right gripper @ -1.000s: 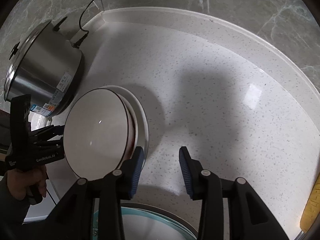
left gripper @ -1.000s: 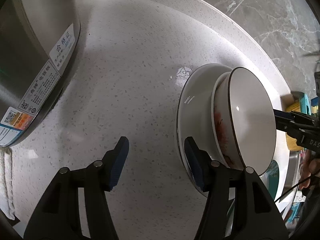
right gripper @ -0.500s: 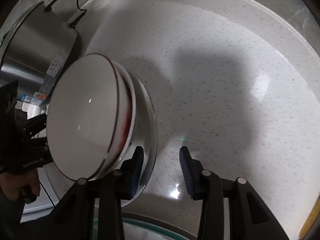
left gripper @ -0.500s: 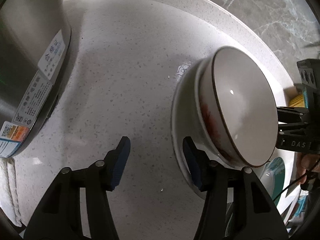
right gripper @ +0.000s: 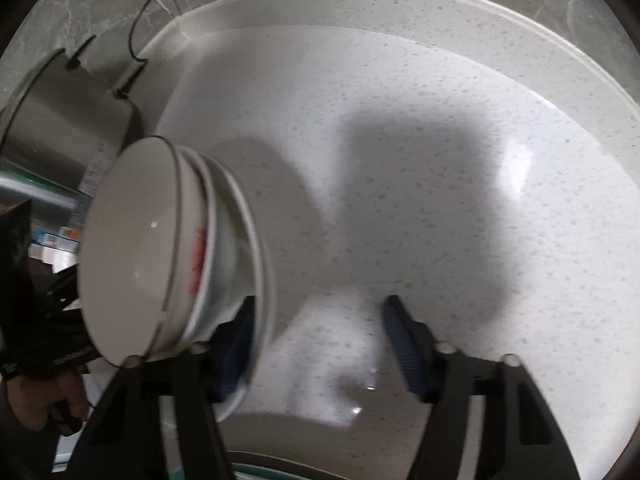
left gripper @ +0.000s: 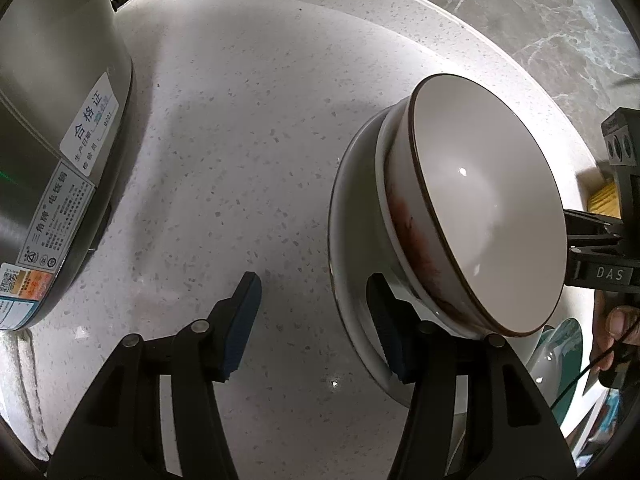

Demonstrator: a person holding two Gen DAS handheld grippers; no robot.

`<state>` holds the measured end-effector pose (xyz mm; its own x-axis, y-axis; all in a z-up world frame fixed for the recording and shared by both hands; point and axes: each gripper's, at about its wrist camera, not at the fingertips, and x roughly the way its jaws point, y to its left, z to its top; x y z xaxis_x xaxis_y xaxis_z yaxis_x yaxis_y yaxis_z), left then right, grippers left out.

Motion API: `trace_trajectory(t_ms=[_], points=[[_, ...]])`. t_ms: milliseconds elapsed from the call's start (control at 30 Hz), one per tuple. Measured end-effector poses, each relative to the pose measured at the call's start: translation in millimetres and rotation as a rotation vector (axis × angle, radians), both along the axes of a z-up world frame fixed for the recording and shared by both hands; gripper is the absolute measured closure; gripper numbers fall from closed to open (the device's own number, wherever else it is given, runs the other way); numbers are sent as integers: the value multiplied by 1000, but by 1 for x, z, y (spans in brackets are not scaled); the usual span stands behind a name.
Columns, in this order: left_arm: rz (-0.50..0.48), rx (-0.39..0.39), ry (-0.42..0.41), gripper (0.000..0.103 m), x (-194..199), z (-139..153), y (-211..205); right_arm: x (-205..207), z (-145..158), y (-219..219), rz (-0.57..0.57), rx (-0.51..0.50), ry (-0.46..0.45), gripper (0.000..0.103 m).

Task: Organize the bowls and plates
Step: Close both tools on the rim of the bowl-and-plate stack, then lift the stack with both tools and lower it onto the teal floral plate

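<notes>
Stacked bowls (left gripper: 480,208) on a plate (left gripper: 352,264) beside the open hand-held gripper (left gripper: 316,320).

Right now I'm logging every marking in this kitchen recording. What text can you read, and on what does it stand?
"合格证", then "9001": white sticker on the steel cooker.
"三角牌" and "电饭锅": grey label lower on the cooker; its smaller print is too small to read.
"DAS": black body of the right gripper, cut off at the frame edge.
Bottom colour sticker: unreadable.
</notes>
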<state>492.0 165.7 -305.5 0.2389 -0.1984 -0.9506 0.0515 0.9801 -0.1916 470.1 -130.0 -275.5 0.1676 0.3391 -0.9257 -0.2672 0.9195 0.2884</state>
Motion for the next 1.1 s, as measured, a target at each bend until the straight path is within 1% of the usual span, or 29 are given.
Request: trace_trajectory(t_ms=[67, 133, 233, 267, 300, 333, 367, 400, 433, 467, 533, 700, 733, 933, 1100], points=[[2, 2, 4, 50, 3, 1, -1, 3, 0, 2, 11, 33, 21, 58], [5, 4, 5, 50, 6, 0, -2, 3, 1, 6, 22, 46, 30, 63], [9, 0, 0, 52, 7, 0, 0, 3, -2, 10, 31, 64, 63, 66], [7, -4, -3, 55, 8, 0, -1, 4, -2, 9, 31, 65, 67, 66], [1, -11, -7, 64, 6, 1, -3, 2, -2, 11, 30, 63, 66, 67], [-7, -20, -10, 69, 6, 2, -6, 0, -2, 14, 42, 70, 66, 75], [-17, -28, -10, 81, 7, 3, -10, -1, -1, 18, 57, 80, 62, 86], [-29, -33, -11, 89, 7, 5, -16, -2, 1, 24, 74, 76, 55, 86], [-31, -16, -16, 90, 8, 6, -19, -4, 2, 30, 86, 42, 40, 87], [-30, -12, -17, 90, 9, 7, -20, -4, 3, 31, 88, 29, 34, 87], [-24, -29, -13, 90, 12, 7, -18, -5, 3, 31, 74, 32, 27, 88], [-24, -12, -19, 90, 13, 8, -24, -8, 4, 33, 61, 14, -1, 89], [-21, -12, -20, 90, 7, 9, -23, -9, 4, 34, 61, 7, -8, 89], [-23, -5, -27, 91, 2, 10, -25, -14, 4, 36, 52, -7, -22, 90], [-32, -3, -44, 92, -6, 21, -27, -22, 9, 31, 32, -10, -36, 90]])
